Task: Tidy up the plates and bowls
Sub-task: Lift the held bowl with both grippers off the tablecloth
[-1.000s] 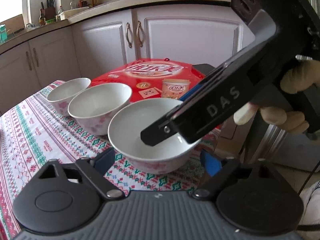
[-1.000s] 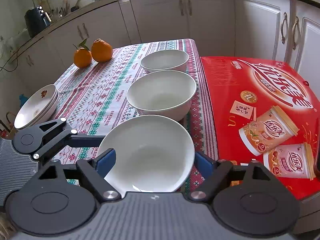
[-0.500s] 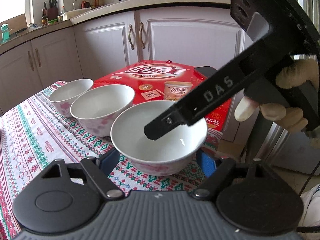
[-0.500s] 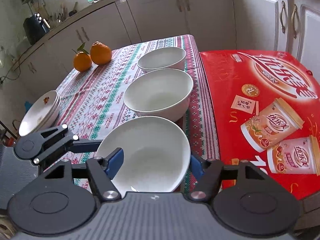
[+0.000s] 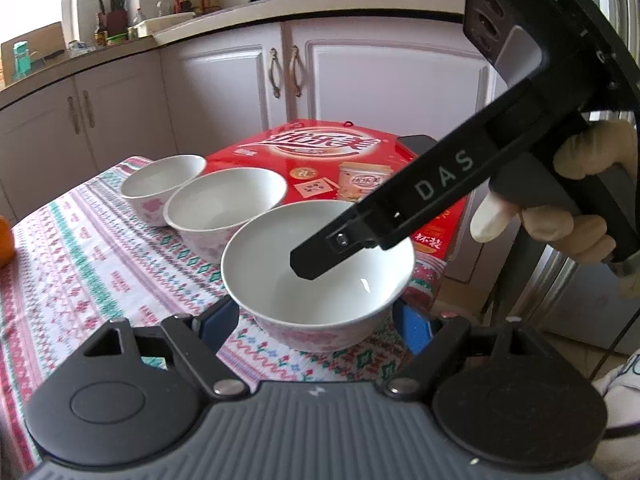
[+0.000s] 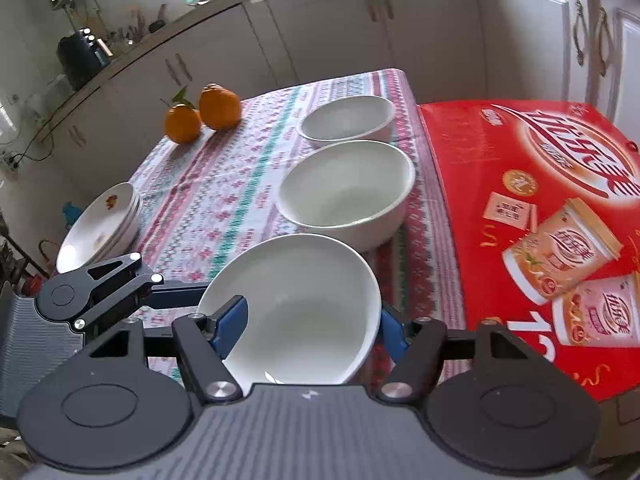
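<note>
Three white bowls stand in a row on the patterned tablecloth. The nearest bowl [image 5: 316, 276] [image 6: 296, 308] sits between the open fingers of my left gripper [image 5: 316, 320], which touch neither side. My right gripper [image 6: 308, 328] is above the same bowl; its left pad [image 6: 228, 324] is over the inside of the rim and its right pad [image 6: 394, 334] is outside. Whether it grips the rim I cannot tell. Its finger reaches over the bowl in the left wrist view [image 5: 400, 208]. The middle bowl [image 6: 346, 192] and the far bowl [image 6: 346, 118] stand behind. A stack of plates [image 6: 100, 228] sits at the table's left edge.
A red drinks carton [image 6: 540, 208] lies right of the bowls, level with the table. Two oranges [image 6: 204, 114] sit at the far left of the table. White kitchen cabinets [image 5: 360, 80] stand behind. The table edge is close under the nearest bowl.
Both grippers have drawn back a little from the nearest bowl. My right gripper's fingers have narrowed around its rim. The bowls have not moved.
</note>
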`<state>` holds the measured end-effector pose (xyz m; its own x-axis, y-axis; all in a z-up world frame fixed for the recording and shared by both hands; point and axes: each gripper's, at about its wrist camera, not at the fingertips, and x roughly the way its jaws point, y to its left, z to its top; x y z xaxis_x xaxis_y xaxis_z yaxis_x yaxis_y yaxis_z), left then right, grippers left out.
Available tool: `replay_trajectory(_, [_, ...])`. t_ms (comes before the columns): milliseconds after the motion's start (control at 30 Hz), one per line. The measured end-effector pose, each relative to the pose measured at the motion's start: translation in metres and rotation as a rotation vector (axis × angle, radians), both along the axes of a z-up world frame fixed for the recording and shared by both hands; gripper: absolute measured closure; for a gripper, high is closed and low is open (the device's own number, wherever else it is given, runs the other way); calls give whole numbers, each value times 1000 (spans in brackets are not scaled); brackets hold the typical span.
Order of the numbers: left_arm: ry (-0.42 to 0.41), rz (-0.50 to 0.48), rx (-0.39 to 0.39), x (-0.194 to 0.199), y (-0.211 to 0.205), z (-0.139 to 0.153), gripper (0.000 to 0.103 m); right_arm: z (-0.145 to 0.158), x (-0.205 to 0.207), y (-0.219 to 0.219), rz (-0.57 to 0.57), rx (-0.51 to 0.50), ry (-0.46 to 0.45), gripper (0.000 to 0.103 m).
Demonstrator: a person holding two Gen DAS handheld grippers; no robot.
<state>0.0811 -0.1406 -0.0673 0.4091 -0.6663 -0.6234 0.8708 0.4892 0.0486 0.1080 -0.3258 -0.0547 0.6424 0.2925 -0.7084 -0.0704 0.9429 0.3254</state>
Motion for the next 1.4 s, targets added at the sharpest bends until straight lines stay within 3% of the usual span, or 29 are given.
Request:
replay_trajectory(833, [-11, 244, 14, 12, 98, 11, 20, 9, 52, 107, 276, -6, -22, 29])
replay_trajectory(1400, [15, 284, 30, 27, 118, 0, 20, -2, 75, 133, 317, -17, 8, 29])
